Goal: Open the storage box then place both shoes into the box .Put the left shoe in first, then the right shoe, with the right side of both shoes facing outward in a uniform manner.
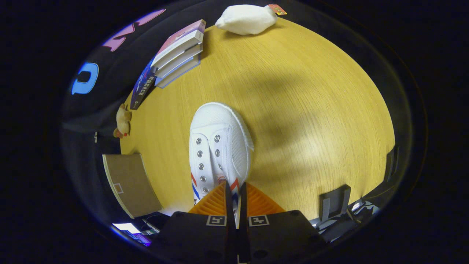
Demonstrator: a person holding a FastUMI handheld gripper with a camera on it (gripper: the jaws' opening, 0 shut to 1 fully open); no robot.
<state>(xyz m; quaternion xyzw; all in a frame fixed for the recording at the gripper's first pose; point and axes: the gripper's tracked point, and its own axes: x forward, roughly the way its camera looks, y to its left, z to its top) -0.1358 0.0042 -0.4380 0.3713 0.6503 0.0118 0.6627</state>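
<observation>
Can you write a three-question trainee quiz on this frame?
1. True or false: the gripper is pinched on the white shoe.
2. What lies beyond the shoe's toe, at the far edge of the wooden table? A) a white plush toy B) a kettle C) a plate
3. Fill in: the stack of books lies near the small ____ toy figure.

Key: 1 true, both orange fingers press on the shoe's collar edge; 2 A, the white plush toy; 3 brown.
</observation>
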